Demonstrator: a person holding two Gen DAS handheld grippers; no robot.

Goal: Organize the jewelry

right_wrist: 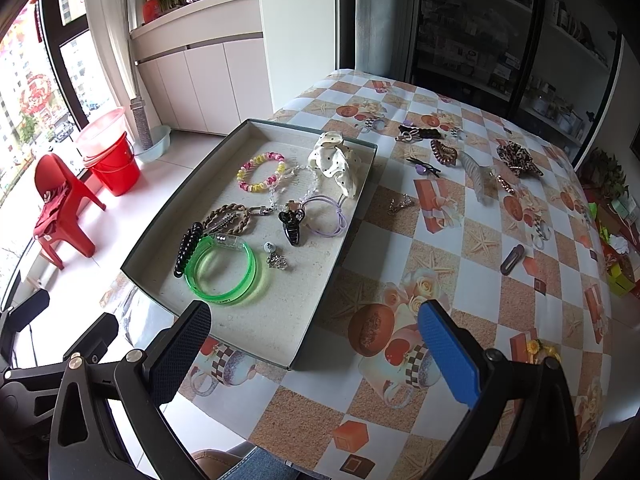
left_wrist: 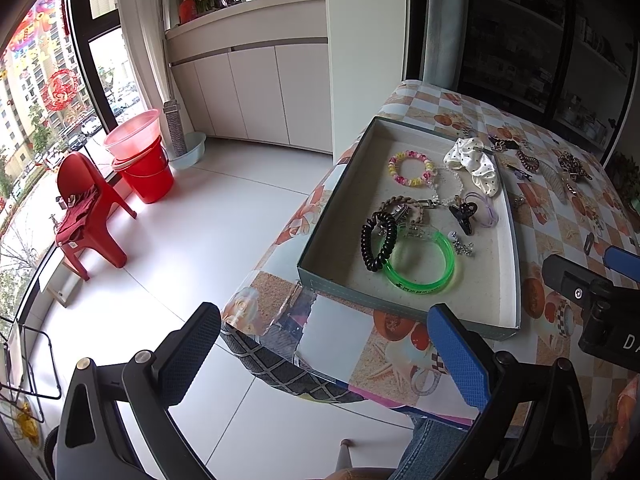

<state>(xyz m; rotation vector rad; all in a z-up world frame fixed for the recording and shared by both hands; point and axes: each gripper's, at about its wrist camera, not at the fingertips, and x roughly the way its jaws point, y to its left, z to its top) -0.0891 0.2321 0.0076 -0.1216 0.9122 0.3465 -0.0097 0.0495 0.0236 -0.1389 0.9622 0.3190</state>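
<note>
A shallow grey tray (right_wrist: 152, 236) (left_wrist: 320, 240) sits on the table's left side. It holds a green bangle (right_wrist: 224, 276) (left_wrist: 420, 264), a black coil tie (right_wrist: 186, 252), a pink-yellow bead bracelet (right_wrist: 260, 178), a braided strap (right_wrist: 232, 216), a black claw clip (right_wrist: 292, 226), a purple hair tie (right_wrist: 328, 216) and a white polka-dot scrunchie (right_wrist: 336, 160). Loose pieces lie right of the tray: a small chain (right_wrist: 398, 204), a leopard scrunchie (right_wrist: 518, 158), a brown coil (right_wrist: 444, 152), a purple snap clip (right_wrist: 512, 260). My left gripper (left_wrist: 320, 360) and right gripper (right_wrist: 316, 356) are both open and empty at the table's near edge.
The table has a patterned checkered cloth (right_wrist: 460, 240). A red chair (left_wrist: 88, 212) and red bucket (left_wrist: 148, 172) stand on the white floor to the left. Green and yellow boxes (right_wrist: 620, 276) sit at the table's far right. Dark shelving (right_wrist: 500, 40) stands behind.
</note>
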